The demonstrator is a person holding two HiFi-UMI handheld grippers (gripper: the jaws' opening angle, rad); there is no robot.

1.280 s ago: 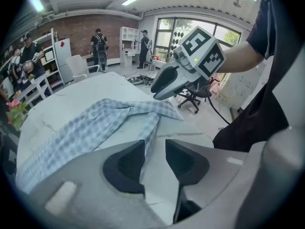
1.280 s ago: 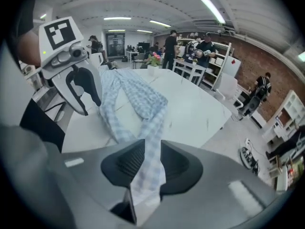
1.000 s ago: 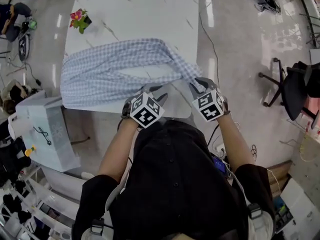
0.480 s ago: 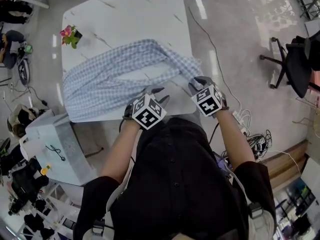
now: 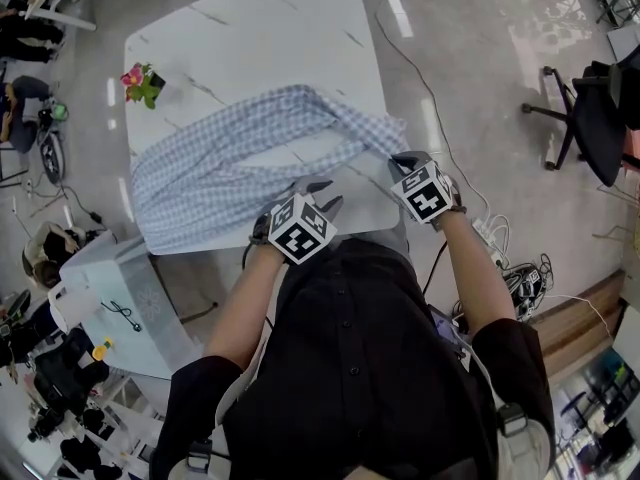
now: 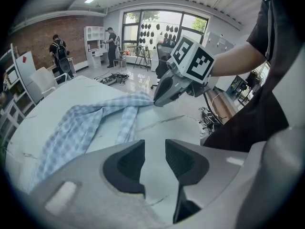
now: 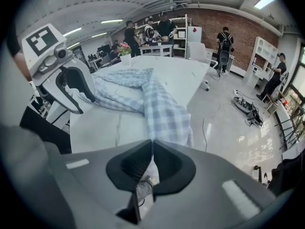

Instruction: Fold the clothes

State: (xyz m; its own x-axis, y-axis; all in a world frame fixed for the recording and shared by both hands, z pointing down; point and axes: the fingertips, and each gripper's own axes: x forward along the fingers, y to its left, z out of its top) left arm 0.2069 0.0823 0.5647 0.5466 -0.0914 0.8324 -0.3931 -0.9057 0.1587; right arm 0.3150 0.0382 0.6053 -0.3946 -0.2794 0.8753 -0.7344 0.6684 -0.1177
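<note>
Open workshop room with a glossy pale floor, a brick wall, white shelving, tall windows and people standing far back; an office chair (image 5: 588, 118) sits well off the table's right side and cables (image 5: 515, 273) lie on the floor past its near-right corner. White marble-look table (image 5: 260, 28), mostly bare. Blue-and-white checked shirt (image 5: 220, 163) lies bunched in a loose arc across the table, wide on the table's left half and narrowing to a twisted strip that runs to the right edge. Right gripper (image 5: 402, 160) is at that right edge, pointing down. Its jaws have just been closing and now meet on the strip's end, with cloth pinched between the pads and a bit showing below them. Left gripper (image 5: 322, 193) hovers over bare tabletop by the table's near edge, jaws partly apart with nothing between them; the shirt lies just beyond its tips, not touching. One container only — a small pot (image 5: 143, 80) at the table's far-left corner, holding pink flowers and green leaves, well apart from the shirt. A white cabinet (image 5: 110, 298) stands on the floor off the table's near-left corner.
</note>
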